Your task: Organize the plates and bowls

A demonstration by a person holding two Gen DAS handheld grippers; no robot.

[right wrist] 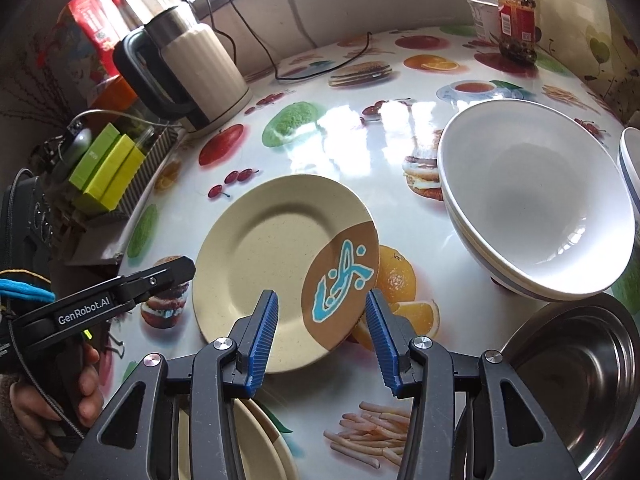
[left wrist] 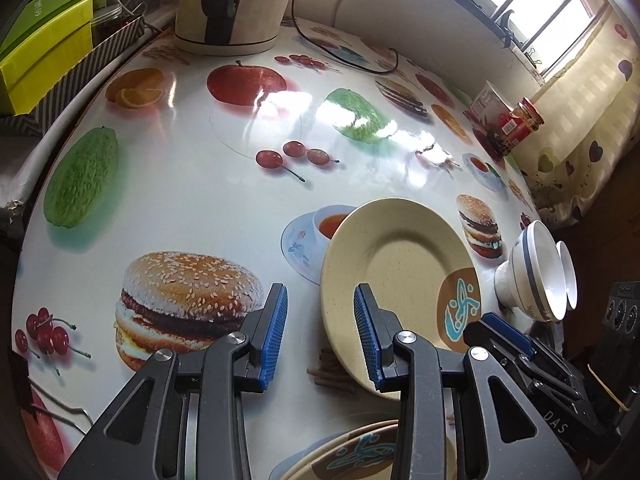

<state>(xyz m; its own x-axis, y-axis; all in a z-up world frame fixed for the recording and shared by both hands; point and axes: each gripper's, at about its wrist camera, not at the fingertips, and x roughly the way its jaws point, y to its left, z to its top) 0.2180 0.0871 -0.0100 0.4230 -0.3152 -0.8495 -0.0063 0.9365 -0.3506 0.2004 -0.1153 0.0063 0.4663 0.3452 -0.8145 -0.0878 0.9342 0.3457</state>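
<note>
A beige plate with a brown and blue patch lies on the fruit-print table. My left gripper stands open at the plate's left rim, with no pad pressing on it. In the right wrist view the plate sits just ahead of my right gripper. That gripper is open, and the patterned edge shows in the gap without either pad touching it. The left gripper reaches in from the left. More beige plates lie stacked under the fingers. White bowls sit nested to the right.
A steel bowl sits at the near right. A cream kettle with its cord stands at the back left, beside green boxes. A red-labelled jar and a tub stand at the far edge. A hand holds the left gripper.
</note>
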